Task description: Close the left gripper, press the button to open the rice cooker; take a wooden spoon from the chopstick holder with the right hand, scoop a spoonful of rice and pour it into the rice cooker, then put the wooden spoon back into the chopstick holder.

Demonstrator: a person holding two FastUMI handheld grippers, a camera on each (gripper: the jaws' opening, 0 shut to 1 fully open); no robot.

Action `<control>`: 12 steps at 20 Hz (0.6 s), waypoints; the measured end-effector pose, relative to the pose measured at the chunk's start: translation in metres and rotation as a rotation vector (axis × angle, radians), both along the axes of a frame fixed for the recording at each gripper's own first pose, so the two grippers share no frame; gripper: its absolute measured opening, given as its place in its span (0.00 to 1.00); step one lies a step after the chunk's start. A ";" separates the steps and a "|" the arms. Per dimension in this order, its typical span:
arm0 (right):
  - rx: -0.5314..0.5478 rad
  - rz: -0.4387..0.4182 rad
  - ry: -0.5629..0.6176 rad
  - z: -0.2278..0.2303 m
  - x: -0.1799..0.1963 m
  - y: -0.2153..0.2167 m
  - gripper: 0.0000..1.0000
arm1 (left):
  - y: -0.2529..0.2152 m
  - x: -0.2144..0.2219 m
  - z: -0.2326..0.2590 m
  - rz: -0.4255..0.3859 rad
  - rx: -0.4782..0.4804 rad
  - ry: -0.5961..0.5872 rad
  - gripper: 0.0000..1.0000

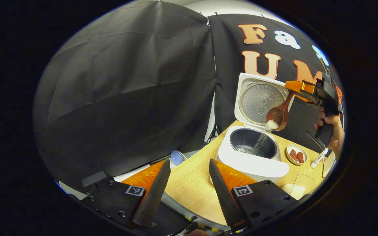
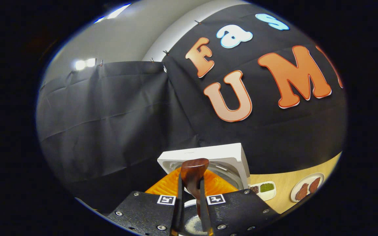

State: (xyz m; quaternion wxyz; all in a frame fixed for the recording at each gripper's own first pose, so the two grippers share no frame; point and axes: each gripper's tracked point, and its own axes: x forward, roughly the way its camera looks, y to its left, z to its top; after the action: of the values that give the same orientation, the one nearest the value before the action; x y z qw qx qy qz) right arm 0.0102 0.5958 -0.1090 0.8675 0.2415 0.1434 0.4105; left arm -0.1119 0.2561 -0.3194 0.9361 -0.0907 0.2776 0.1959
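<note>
table of pale wood fills the lower centre and right of the left gripper view, and on it, right of centre, stands the white rice cooker with its lid swung upright behind the dark inner pot. a little rice lies on the pot's bottom.

at the upper right of that view the right gripper, held by a hand, grips the handle of the wooden spoon. the spoon hangs tilted over the pot, bowl down, and white rice spills from its lip in a thin stream into the pot.

left gripper sits at the bottom of its own view, its two fingers spread wide apart with bare table between them, near the cooker's front but not touching it.

in the right gripper view the fingers are clamped on the spoon handle at lower centre, with the open lid just beyond.

small plate with two reddish-brown pieces sits to the right of the cooker. a small divided dish with dark and green contents lies at the lower right of the right gripper view, beside another plate.
</note>
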 end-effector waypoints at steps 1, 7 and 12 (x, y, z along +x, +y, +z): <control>-0.008 0.012 -0.025 0.002 -0.002 0.001 0.20 | -0.001 0.001 0.001 -0.004 0.004 -0.002 0.83; -0.072 0.087 -0.224 0.025 -0.023 0.009 0.20 | -0.008 0.004 0.005 -0.022 0.017 -0.009 0.83; -0.132 0.154 -0.405 0.039 -0.048 0.019 0.20 | -0.009 0.002 0.008 -0.018 0.024 -0.015 0.83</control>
State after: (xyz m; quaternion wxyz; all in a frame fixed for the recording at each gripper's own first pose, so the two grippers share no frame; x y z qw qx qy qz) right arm -0.0374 0.6151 -0.0703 0.8587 0.0851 0.0107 0.5053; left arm -0.1099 0.2476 -0.3116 0.9410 -0.0782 0.2691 0.1900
